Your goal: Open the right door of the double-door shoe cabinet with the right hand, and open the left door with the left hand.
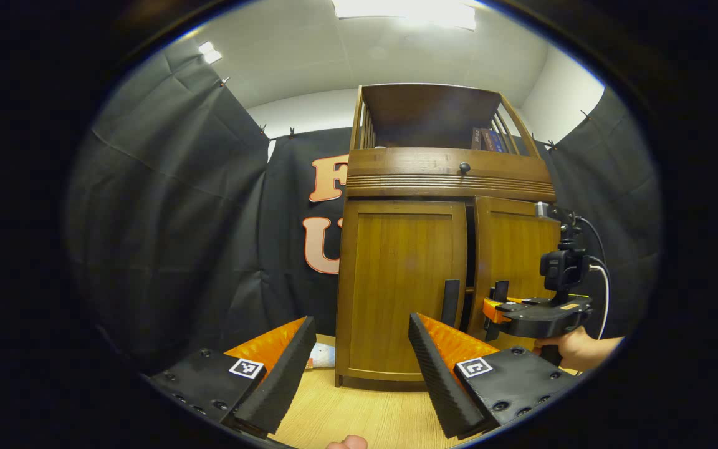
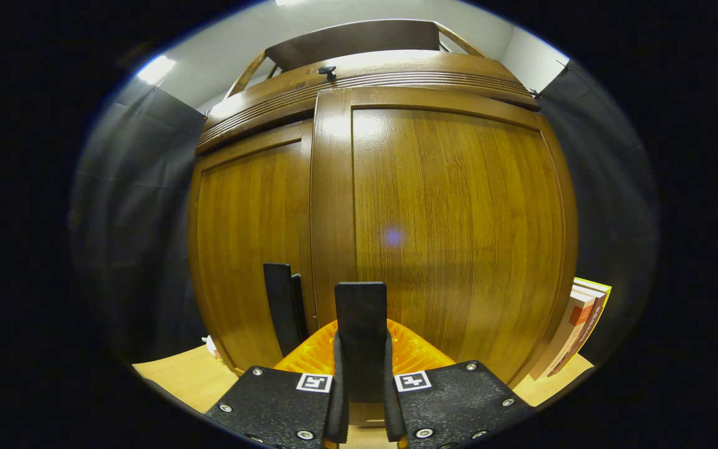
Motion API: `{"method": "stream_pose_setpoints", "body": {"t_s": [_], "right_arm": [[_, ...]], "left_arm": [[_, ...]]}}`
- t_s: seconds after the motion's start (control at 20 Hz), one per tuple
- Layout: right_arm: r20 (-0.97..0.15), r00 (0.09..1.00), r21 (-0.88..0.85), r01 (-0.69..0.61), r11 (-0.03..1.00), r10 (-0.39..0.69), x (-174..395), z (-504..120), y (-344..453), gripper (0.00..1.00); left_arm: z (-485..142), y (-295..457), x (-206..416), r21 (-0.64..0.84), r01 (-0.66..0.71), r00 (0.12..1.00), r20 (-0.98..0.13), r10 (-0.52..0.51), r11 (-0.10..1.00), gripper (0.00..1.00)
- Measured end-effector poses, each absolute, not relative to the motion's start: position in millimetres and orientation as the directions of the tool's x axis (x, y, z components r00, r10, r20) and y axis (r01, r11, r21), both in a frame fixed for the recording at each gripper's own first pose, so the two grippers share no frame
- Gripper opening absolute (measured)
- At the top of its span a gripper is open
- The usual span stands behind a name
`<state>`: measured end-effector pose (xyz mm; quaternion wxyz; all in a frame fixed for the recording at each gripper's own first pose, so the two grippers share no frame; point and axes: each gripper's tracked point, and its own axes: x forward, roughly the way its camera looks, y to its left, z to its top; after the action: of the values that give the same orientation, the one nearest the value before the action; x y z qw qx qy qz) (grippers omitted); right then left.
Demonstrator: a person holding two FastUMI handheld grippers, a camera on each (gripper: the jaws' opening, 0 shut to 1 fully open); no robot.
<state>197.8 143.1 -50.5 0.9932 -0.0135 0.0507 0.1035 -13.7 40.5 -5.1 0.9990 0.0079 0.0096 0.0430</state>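
Right gripper view: right gripper [image 2: 362, 399] jaws clamp the right door handle [image 2: 360, 324]; left gripper [image 1: 359, 368] jaws spread wide.

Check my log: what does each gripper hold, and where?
Right gripper: shut on the right door's handle. Left gripper: open, holding nothing.

Left gripper [image 1: 359, 349] at bottom of frame, fingers spread wide, nothing between them. Shoe cabinet [image 1: 446, 181] right of centre, standing on wooden floor [image 1: 359, 418]. Left door [image 1: 402, 287] flush, dark handle [image 1: 450, 302] at its right edge. Right door [image 1: 518, 262] swung slightly ajar, dark gap between doors. Right gripper [image 1: 495, 308] at lower right, clamped on right door handle [image 1: 500, 293], held by hand [image 1: 577, 349]. Books [image 1: 490, 138] on top shelf.
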Motion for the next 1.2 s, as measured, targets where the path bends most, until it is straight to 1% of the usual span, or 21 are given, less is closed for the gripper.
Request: {"method": "stream_pose_setpoints", "body": {"t_s": [0.05, 0.1, 0.15, 0.25, 0.3, 0.35, 0.4, 0.45, 0.55, 0.6, 0.65, 0.7, 0.9, 1.05, 1.2], "right_arm": [[-0.098, 0.972, -0.034, -0.216, 0.976, 0.211, 189, -48, 140, 0.17], [-0.097, 0.971, -0.036, -0.221, 0.975, 0.217, 178, -47, 135, 0.21], [-0.097, 0.970, -0.028, -0.225, 0.974, 0.221, 167, -46, 130, 0.22], [-0.104, 0.969, -0.012, -0.227, 0.974, 0.225, 150, -45, 120, 0.22], [-0.104, 0.970, -0.016, -0.224, 0.974, 0.221, 140, -43, 115, 0.25], [-0.106, 0.970, -0.023, -0.221, 0.975, 0.218, 132, -41, 110, 0.17], [-0.108, 0.971, -0.024, -0.219, 0.976, 0.215, 123, -40, 104, 0.17], [-0.113, 0.970, -0.018, -0.217, 0.976, 0.213, 117, -40, 99, 0.21], [-0.118, 0.972, 0.003, -0.206, 0.978, 0.205, 102, -38, 87, 0.21], [-0.114, 0.974, 0.009, -0.198, 0.980, 0.198, 96, -36, 80, 0.17], [-0.111, 0.975, 0.008, -0.191, 0.982, 0.190, 90, -35, 73, 0.21], [-0.112, 0.977, 0.001, -0.183, 0.983, 0.182, 85, -34, 67, 0.21], [-0.116, 0.982, -0.023, -0.154, 0.988, 0.150, 64, -29, 42, 0.21], [-0.111, 0.987, -0.024, -0.116, 0.993, 0.113, 53, -26, 22, 0.20], [-0.104, 0.992, -0.047, -0.084, 0.995, 0.078, 44, -24, 0, 0.20]], "left_arm": [[-3, 40, -14, 0.020, -0.090, 0.996, -0.015, 0.090, 0.996, 0.97], [-2, 39, -14, 0.020, -0.089, 0.996, -0.010, 0.089, 0.996, 0.97], [0, 37, -15, 0.019, -0.087, 0.996, -0.004, 0.087, 0.996, 0.98], [3, 33, -14, 0.019, -0.080, 0.997, 0.002, 0.080, 0.997, 0.96], [4, 30, -12, 0.018, -0.074, 0.997, 0.006, 0.074, 0.997, 0.97], [6, 26, -11, 0.012, -0.065, 0.998, 0.010, 0.065, 0.998, 0.98], [7, 24, -11, 0.005, -0.061, 0.998, 0.017, 0.061, 0.998, 0.96], [8, 22, -10, 0.002, -0.058, 0.998, 0.017, 0.058, 0.998, 0.97], [4, 13, -10, 0.008, -0.034, 0.999, 0.004, 0.034, 0.999, 0.96], [4, 8, -8, 0.011, -0.023, 1.000, 0.003, 0.023, 1.000, 0.96], [4, 5, -7, 0.019, -0.021, 1.000, 0.003, 0.021, 1.000, 0.97], [4, 3, -6, 0.022, -0.020, 1.000, 0.004, 0.020, 1.000, 0.98], [7, -16, 0, -0.004, 0.010, 1.000, 0.023, -0.009, 1.000, 0.97], [3, -31, 2, -0.022, 0.040, 0.999, 0.015, -0.040, 0.999, 0.96], [1, -38, 6, -0.023, 0.046, 0.999, 0.016, -0.045, 0.999, 0.97]]}}
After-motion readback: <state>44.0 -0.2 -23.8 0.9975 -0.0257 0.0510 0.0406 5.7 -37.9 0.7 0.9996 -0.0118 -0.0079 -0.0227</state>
